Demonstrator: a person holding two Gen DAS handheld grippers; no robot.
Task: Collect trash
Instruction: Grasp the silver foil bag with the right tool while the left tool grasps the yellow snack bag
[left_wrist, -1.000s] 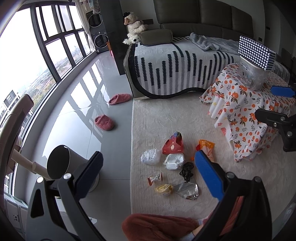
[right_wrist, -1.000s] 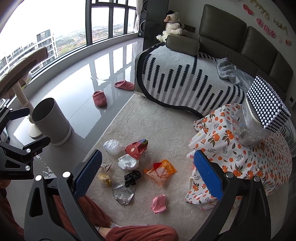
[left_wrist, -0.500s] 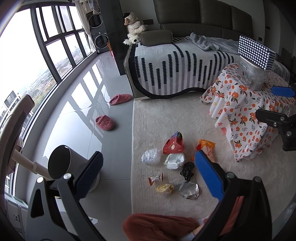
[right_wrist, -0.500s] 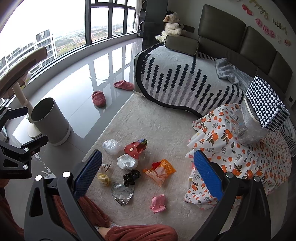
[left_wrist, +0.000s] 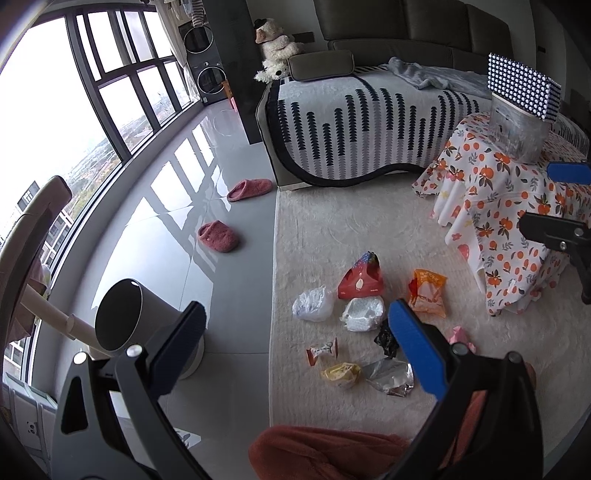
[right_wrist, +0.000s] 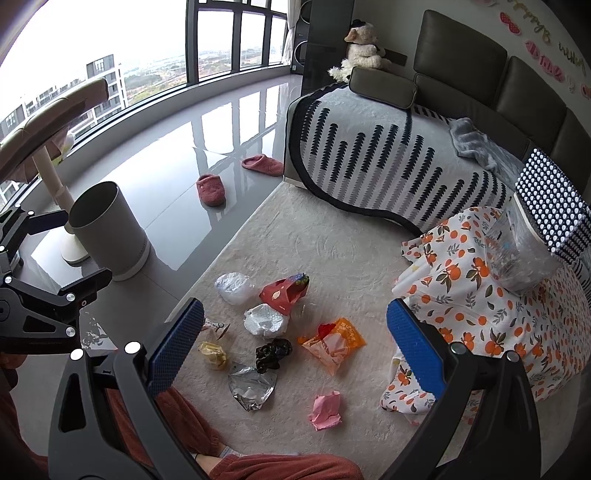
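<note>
On the grey tile floor at far left, grey trash bin stands upright just off the cream rug, mouth open, beside a white stand base. Two pink slippers lie on the tiles behind it, well apart from the trash.

Left claw — released, blue pads spread wide, holding nothing, hovering above the floor. Right claw likewise released and empty, above the litter.

Trash sits scattered on the rug near its tile-side edge, left to right in the right wrist view: clear plastic bag, small candy wrapper partly behind the left pad, yellow wrapper, white crumpled bag, red snack packet just behind it, silver foil wrapper, black crumpled plastic, orange snack bag, pink crumpled paper nearest the camera. Pieces near one another, mostly not touching.

Further right — low tabletop under orange-print cloth, carrying a clear container with a dotted box on top. Bed with striped blanket behind.
</note>
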